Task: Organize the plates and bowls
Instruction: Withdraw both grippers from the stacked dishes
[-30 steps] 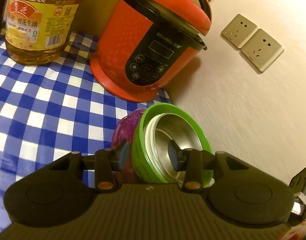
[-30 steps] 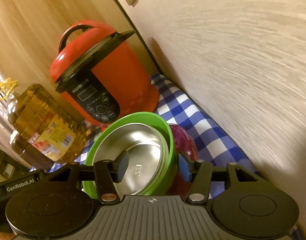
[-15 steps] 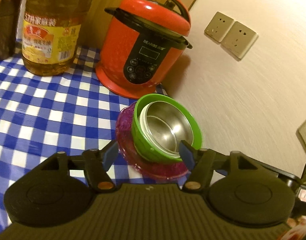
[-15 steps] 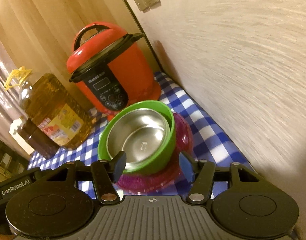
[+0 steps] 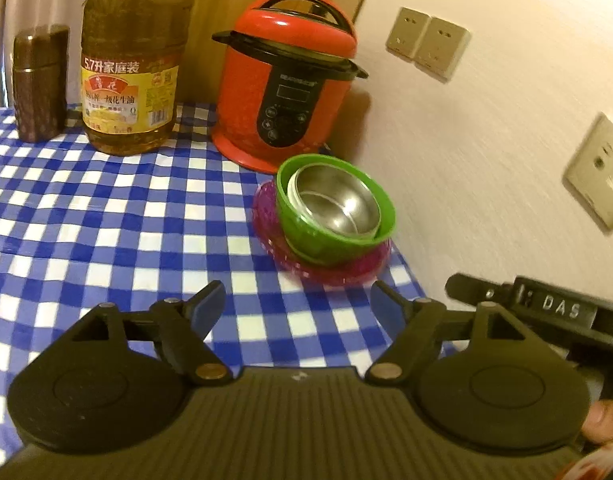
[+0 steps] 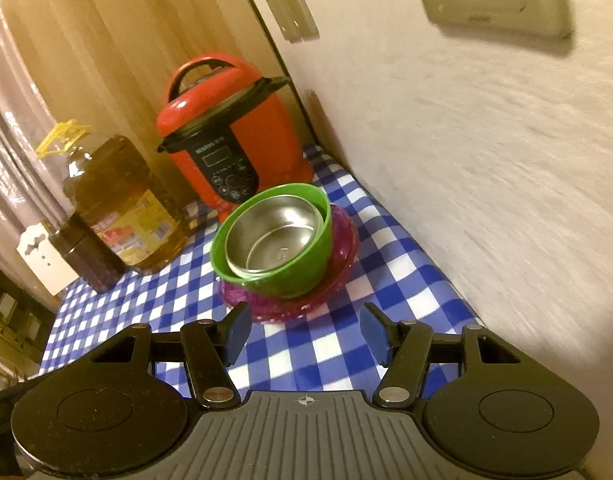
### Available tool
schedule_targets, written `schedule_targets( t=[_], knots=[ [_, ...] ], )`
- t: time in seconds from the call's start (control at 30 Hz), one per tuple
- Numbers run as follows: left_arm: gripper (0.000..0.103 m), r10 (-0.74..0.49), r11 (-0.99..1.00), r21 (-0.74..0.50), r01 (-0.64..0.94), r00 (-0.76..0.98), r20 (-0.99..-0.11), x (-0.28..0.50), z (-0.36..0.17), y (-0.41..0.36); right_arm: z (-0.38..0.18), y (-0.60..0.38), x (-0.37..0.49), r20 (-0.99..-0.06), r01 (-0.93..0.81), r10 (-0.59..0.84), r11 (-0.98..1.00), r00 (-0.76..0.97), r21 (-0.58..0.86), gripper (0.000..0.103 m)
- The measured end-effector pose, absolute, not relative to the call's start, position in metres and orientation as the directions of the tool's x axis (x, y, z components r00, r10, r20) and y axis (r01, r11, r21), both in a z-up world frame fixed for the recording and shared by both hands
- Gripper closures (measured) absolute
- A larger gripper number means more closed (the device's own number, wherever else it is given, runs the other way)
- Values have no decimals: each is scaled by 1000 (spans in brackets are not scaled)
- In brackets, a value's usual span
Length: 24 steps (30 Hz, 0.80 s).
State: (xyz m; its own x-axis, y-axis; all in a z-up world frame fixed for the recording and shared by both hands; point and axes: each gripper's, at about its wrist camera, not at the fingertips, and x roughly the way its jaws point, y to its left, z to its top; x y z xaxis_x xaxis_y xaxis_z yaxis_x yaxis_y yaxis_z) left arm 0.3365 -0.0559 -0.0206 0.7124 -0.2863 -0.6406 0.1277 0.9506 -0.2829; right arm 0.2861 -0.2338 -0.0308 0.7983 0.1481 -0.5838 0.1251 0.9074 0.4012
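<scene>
Steel bowl (image 5: 336, 204) nests in the green bowl (image 6: 302, 268) on the pink plate (image 6: 342, 276), just before the red cooker (image 5: 290, 96). I judge it light, slippery; pinch the rims. Left gripper (image 5: 296, 308) is opening, right gripper (image 6: 304, 328) spread, both empty.

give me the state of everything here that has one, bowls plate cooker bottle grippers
steel bowl: empty, nested in green bowl
green bowl: upright on pink plate
pink plate: flat on the checked cloth, under both bowls
red cooker: lid shut, display dark
oil bottle: upright, mostly full
left gripper: jaws opening, nothing between them
right gripper: open, holding nothing
</scene>
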Motion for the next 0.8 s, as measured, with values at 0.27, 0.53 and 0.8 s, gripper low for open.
schedule_targets(
  t=[0.27, 0.53, 0.8],
  knots=[
    [23, -248, 966, -211, 147, 751, -612, 293, 2, -59, -15, -226, 243, -581, 99, 127, 935, 804, 341, 43],
    [23, -262, 962, -221, 160, 762, -592, 246, 18, -56, 8, -216, 193, -569, 50, 139, 952, 811, 303, 43],
    [23, -245, 968, -197, 158, 775, -582, 201, 31, -51, 19, -205, 152, -547, 37, 129, 958, 827, 283, 43]
  ],
)
